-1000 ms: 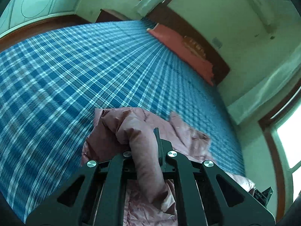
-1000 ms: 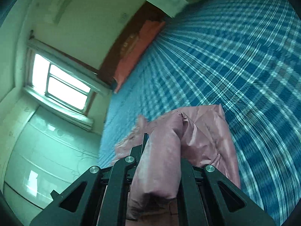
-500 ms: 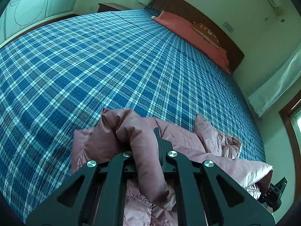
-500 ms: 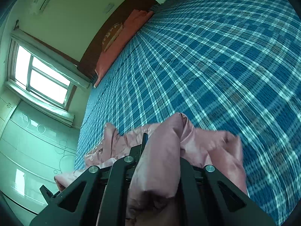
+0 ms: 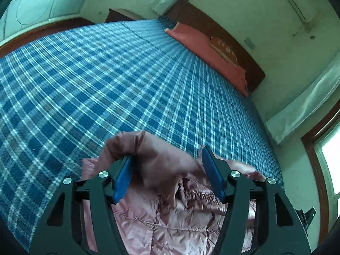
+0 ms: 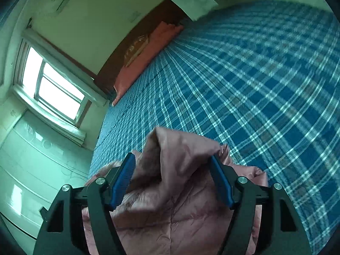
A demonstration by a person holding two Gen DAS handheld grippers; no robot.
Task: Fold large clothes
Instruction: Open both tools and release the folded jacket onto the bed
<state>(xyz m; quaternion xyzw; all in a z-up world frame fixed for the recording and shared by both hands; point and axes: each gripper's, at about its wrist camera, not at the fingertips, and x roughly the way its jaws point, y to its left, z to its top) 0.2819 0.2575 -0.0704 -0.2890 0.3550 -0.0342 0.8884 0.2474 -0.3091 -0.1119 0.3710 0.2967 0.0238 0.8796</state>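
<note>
Now, both tools: 0.5 s back each of the 2 was clamped on a fold of the pink padded jacket; their jaws have just been opening.
Left tool [image 5: 165, 170]: stands wide; a bunched ridge of the pink padded jacket [image 5: 161, 208] still lies between the blue pads [image 5: 122, 180], resting against the one at 9 o'clock and clear of the one at 3 o'clock.
Right tool [image 6: 172, 176]: wide too; a peaked fold [image 6: 176, 148] stands loose between its pads.
Jacket's place: on the blue plaid bed [image 5: 106, 80], at the 6 o'clock edge of both views, well apart from the red pillow [image 5: 204, 48].
Meaning: likely this fold is laid down and released; the cloth sits lumpy, so smoothing or a further fold seems needed.
</note>
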